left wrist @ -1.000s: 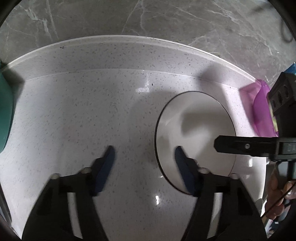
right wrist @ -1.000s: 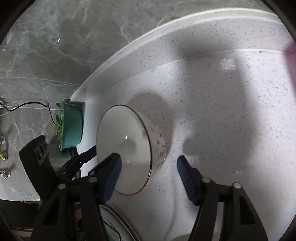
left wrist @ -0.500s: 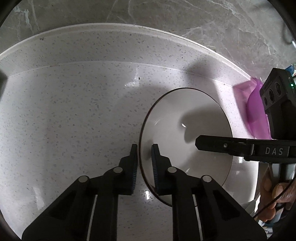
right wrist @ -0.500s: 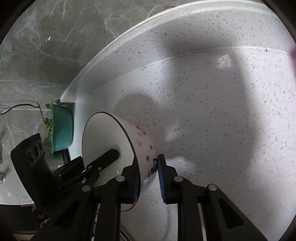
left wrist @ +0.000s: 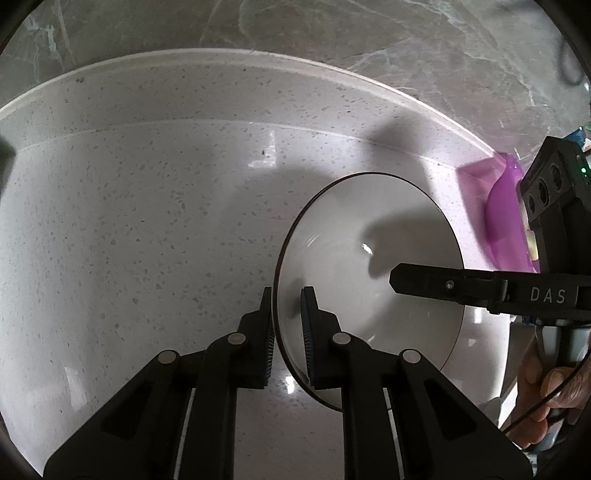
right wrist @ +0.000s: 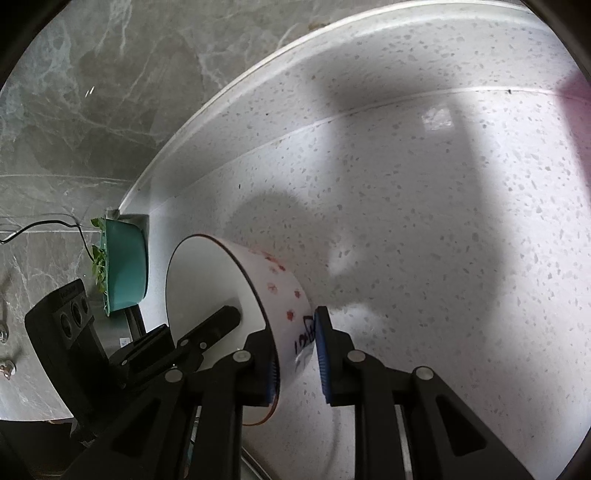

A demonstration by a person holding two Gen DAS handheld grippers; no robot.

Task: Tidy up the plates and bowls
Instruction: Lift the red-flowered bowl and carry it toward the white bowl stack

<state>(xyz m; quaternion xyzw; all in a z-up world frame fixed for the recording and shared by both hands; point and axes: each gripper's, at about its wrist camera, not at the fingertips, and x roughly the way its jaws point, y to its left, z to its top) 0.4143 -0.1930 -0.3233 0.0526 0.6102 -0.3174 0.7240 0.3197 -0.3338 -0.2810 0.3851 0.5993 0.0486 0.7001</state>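
Observation:
A white bowl (left wrist: 373,266) with a dark rim and small red marks on its outer wall (right wrist: 277,291) is held above the white speckled counter (left wrist: 147,221). My left gripper (left wrist: 287,332) is shut on the bowl's near-left rim, one finger inside and one outside. My right gripper (right wrist: 295,358) is shut on the opposite wall of the same bowl, one finger inside and one on the outer wall. The right gripper's inner finger also shows in the left wrist view (left wrist: 443,286).
A purple container (left wrist: 506,221) stands at the counter's right end. A teal pot with green leaves (right wrist: 123,266) stands at the left end. A grey marble wall (left wrist: 295,29) rises behind the counter. A light plate rim (right wrist: 343,435) lies under the right gripper.
Both grippers went from open beside the bowl to shut on its rim, the left on one side and the right on the other. The bowl has since shifted slightly with them.

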